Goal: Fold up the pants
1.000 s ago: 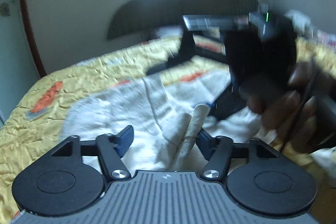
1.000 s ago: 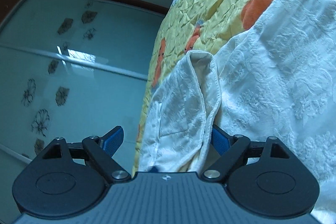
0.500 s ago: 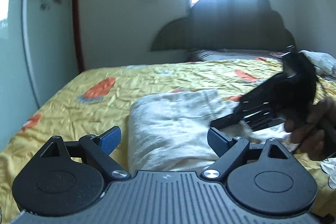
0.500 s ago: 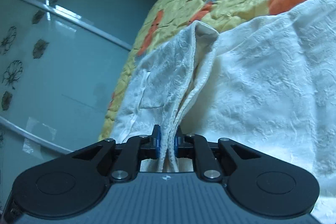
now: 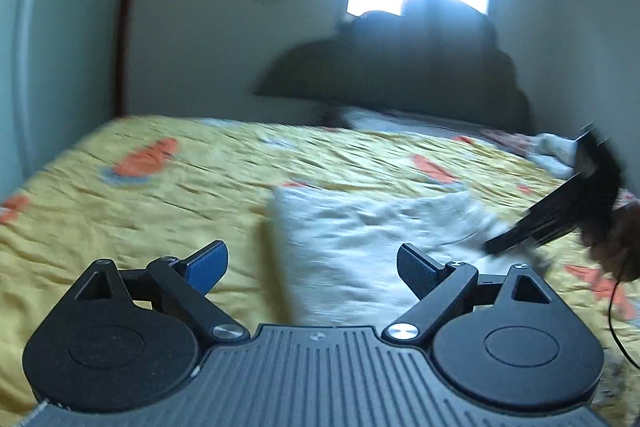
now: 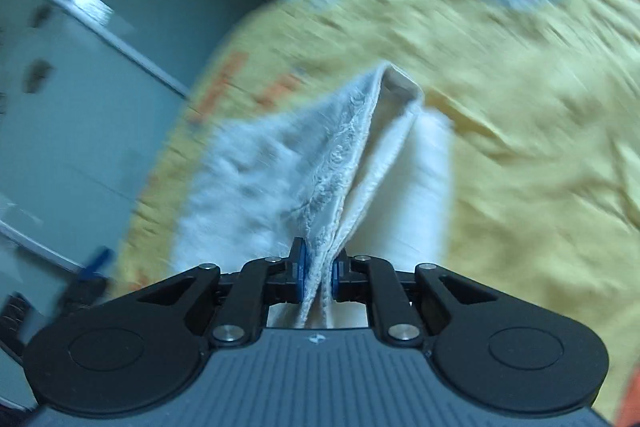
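Note:
The white textured pants (image 5: 360,239) lie folded on the yellow bed cover, just ahead of my left gripper (image 5: 312,265), which is open and empty above their near edge. My right gripper (image 6: 318,277) is shut on a doubled edge of the pants (image 6: 340,163) and holds it up off the bed; the cloth runs away from the jaws in a ridge. In the left wrist view the right gripper (image 5: 560,215) shows at the far right edge of the pants, held by a hand. Both views are blurred by motion.
The yellow bed cover (image 5: 160,195) with orange prints spreads all around. A dark headboard (image 5: 400,67) and a pillow (image 5: 400,123) stand at the far end under a bright window. A glass wardrobe door (image 6: 80,87) runs along the bed's side. Other cloth (image 5: 556,151) lies far right.
My left gripper let go of the pants edge and drew back, open. My right gripper closed on the pants edge and is pulling it up and sideways; the pants now look narrower.

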A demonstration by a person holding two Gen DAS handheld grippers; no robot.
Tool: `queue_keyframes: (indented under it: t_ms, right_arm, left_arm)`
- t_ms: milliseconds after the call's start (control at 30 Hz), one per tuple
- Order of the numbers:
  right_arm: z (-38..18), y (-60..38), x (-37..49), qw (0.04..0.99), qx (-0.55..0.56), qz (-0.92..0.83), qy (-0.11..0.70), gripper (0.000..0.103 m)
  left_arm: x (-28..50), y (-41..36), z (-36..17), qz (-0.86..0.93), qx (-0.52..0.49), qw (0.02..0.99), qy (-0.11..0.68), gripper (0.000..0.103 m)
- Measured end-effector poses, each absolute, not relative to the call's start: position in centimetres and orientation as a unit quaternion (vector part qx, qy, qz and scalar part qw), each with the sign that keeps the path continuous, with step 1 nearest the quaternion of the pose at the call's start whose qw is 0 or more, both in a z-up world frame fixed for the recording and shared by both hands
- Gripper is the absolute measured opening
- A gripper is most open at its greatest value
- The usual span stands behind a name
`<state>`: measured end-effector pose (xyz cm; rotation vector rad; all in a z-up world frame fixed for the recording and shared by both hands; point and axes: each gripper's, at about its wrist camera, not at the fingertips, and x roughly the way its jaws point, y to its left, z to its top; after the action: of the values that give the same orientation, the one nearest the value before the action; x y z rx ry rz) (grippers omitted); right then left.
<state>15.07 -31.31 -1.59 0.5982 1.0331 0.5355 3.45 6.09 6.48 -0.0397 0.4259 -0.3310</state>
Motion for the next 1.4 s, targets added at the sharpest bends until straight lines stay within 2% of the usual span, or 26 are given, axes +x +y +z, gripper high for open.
queue_keyframes:
  t_ms: [167,233,333,400,467,533,567,667,733,800,867,933,1067,1100,1133,1167,1200,1267,1400]
  right_arm:
    - [-2.0,-31.0,14.9,0.800,0.288,0.248,0.464,0.013]
    - [-2.1,-31.5,15.0,0.799,0.293,0.253,0.461,0.013]
    - [-2.5,-31.9,14.9,0.797,0.300,0.253,0.459,0.013]
    - [-3.4,-32.1,14.6,0.796,0.312,0.251,0.453,0.013]
    - [-3.6,-32.7,14.5,0.787,0.340,0.251,0.450,0.014]
    - [-3.2,-33.4,14.3,0.787,0.352,0.239,0.446,0.018]
    - [-2.6,-33.8,13.9,0.795,0.351,0.230,0.438,0.019]
    - [-0.8,-35.3,13.3,0.818,0.361,0.217,0.391,0.031]
    - [0.2,-36.0,13.8,0.826,0.373,0.217,0.362,0.046]
    - [0.8,-36.1,15.2,0.828,0.382,0.215,0.349,0.050]
    - [1.0,-35.6,17.1,0.829,0.389,0.207,0.344,0.050]
    - [0.7,-35.0,18.9,0.828,0.394,0.186,0.354,0.050]
    - [-0.5,-33.9,20.7,0.817,0.388,0.188,0.383,0.050]
    - [-0.8,-33.4,20.9,0.818,0.377,0.185,0.393,0.050]
    - [-1.0,-33.1,20.9,0.819,0.369,0.186,0.398,0.045]
    - [-1.5,-32.8,20.7,0.819,0.363,0.192,0.401,0.035]
    - [-1.8,-32.6,20.7,0.815,0.361,0.199,0.408,0.007]
    - [-1.7,-32.5,20.2,0.820,0.357,0.205,0.398,0.005]
    - [-1.5,-33.1,19.5,0.828,0.351,0.200,0.388,0.004]
  left_arm:
    - [5.4,1.9,6.1,-0.275,-0.015,0.937,0.216,0.092]
    - [7.0,0.4,5.1,-0.298,-0.011,0.919,0.258,0.092]
    - [10.0,-0.6,1.4,-0.280,-0.024,0.886,0.368,0.091]
    - [9.7,-0.6,0.4,-0.282,-0.013,0.897,0.340,0.094]
    - [9.5,-0.9,0.8,-0.278,-0.004,0.897,0.344,0.092]
    - [9.6,-0.4,1.8,-0.271,-0.004,0.898,0.346,0.081]
    - [9.5,0.0,2.6,-0.267,-0.006,0.901,0.341,0.080]
    - [9.6,1.7,5.6,-0.267,-0.018,0.919,0.289,0.086]
    - [10.8,2.5,7.1,-0.248,-0.019,0.934,0.256,0.098]
    - [13.1,2.5,7.7,-0.211,-0.021,0.949,0.234,0.099]
    - [16.5,2.0,7.6,-0.194,-0.039,0.946,0.256,0.098]
    - [19.6,1.3,6.6,-0.178,-0.060,0.939,0.287,0.093]
    - [23.7,-0.6,3.2,-0.100,-0.015,0.933,0.346,0.092]
    - [24.3,-0.9,2.3,-0.081,0.003,0.930,0.358,0.096]
    - [24.5,-1.1,1.5,-0.072,0.015,0.929,0.363,0.103]
    - [24.8,-0.8,0.9,-0.063,0.014,0.928,0.367,0.103]
    - [25.0,-0.3,0.3,-0.063,0.000,0.924,0.378,0.102]
    - [25.1,0.9,0.2,-0.063,-0.028,0.919,0.389,0.102]
    - [25.1,1.2,0.0,-0.065,-0.017,0.919,0.387,0.103]
